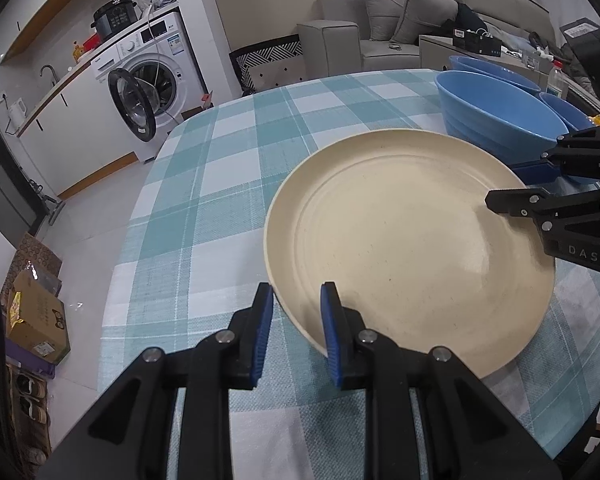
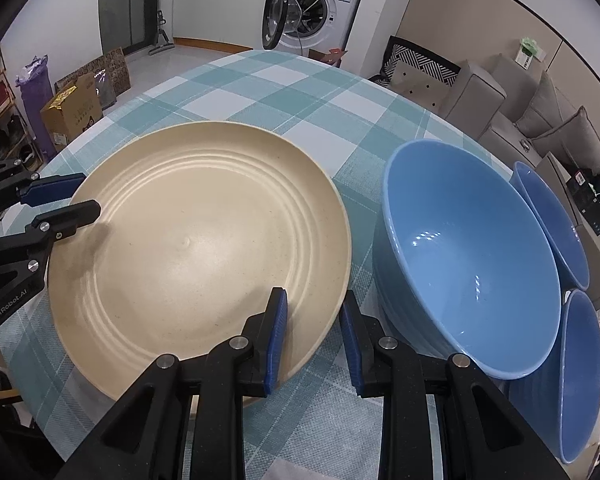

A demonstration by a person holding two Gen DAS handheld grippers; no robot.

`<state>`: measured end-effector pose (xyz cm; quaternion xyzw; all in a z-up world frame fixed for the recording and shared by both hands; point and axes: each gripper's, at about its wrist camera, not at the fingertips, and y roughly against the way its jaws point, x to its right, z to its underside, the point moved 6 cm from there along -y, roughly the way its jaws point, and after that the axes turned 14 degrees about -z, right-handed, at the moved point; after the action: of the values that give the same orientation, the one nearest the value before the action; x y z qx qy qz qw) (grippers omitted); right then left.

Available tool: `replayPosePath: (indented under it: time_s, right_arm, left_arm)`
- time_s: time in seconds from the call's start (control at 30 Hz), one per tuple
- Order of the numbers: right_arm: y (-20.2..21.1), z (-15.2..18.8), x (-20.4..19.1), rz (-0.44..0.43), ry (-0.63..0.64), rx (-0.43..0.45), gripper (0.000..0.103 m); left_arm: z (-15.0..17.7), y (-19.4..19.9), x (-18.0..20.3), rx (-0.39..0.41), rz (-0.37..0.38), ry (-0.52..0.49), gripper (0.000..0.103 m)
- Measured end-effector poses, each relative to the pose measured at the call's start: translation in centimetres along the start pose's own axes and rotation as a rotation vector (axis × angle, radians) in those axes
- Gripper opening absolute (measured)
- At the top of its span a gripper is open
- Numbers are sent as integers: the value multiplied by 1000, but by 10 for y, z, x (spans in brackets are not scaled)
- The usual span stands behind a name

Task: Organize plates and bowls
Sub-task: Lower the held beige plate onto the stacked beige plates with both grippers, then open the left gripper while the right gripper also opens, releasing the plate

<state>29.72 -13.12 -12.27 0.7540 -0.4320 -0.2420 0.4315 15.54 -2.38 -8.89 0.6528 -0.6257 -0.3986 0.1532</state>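
Both views are evenly lit by soft, cool indoor light from above, and both are sharp, with no motion blur. Small white glints sit inside the blue bowl (image 2: 472,264), and a pale sheen lies on the cream plate (image 1: 412,240) toward 4 o'clock. Shadows are faint and short. Fisheye bending curves straight lines, and black vignette fills every corner.

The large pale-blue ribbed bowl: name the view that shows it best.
The right wrist view: the large pale-blue ribbed bowl shows its whole rim and inside, beside the cream plate. The left wrist view catches it at the frame's far right, partly hidden.
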Motion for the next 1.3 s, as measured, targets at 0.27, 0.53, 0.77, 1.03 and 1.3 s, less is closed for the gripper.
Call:
replayPosePath:
  time_s: [0.27, 0.53, 0.77, 1.03, 1.3]
  right_arm:
    - [-7, 2, 1, 33, 8, -14, 27]
    - [-12, 2, 1, 47, 8, -18, 28]
    - [-12, 2, 2, 53, 9, -16, 28]
    - [-10, 4, 1, 54, 17, -21, 28]
    - [-9, 5, 2, 45, 14, -19, 28]
  left_arm:
    - [1, -4, 2, -6, 5, -14, 22]
    - [2, -4, 5, 4, -13, -38, 24]
    - [2, -4, 6, 6, -21, -47, 24]
    - [2, -4, 6, 7, -25, -52, 25]
    - [2, -4, 6, 6, -21, -55, 26]
